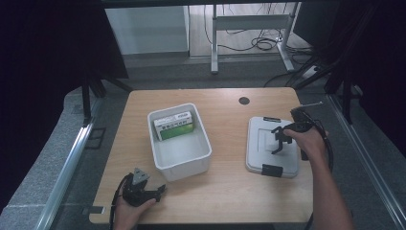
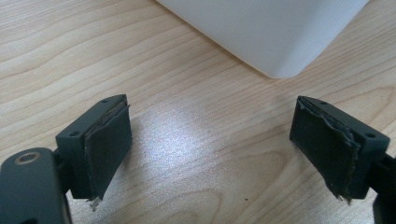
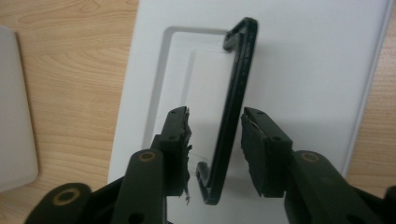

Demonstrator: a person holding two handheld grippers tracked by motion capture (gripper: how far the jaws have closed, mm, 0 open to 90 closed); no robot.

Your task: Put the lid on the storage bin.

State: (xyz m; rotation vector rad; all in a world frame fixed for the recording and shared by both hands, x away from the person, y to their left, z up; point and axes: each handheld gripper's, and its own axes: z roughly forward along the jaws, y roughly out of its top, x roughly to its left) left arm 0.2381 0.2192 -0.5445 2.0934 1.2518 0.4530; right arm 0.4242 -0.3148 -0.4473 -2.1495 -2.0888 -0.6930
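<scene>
Your right gripper is positioned over the flat grey rectangular plastic lid, which lies on the light wooden table to the right of the white rectangular plastic bin and well apart from it. In the right gripper view, the black hinged carry handle of the lid stands raised out of its recess and passes between the two jaws of the right gripper. The jaws are parted, one on each side of the handle bar, with a narrow gap visible between each pad and the bar; they are not clamped on it. The lid carries a black latch clip on its near edge and another on its far edge. Your left gripper rests low at the near left part of the table, just in front of the bin's near wall. In the left gripper view, the left gripper has its jaws spread wide with bare wood between them and nothing held, and a rounded corner of the white bin sits just ahead. Inside the bin, a green and white cardboard box lies against the far wall.
</scene>
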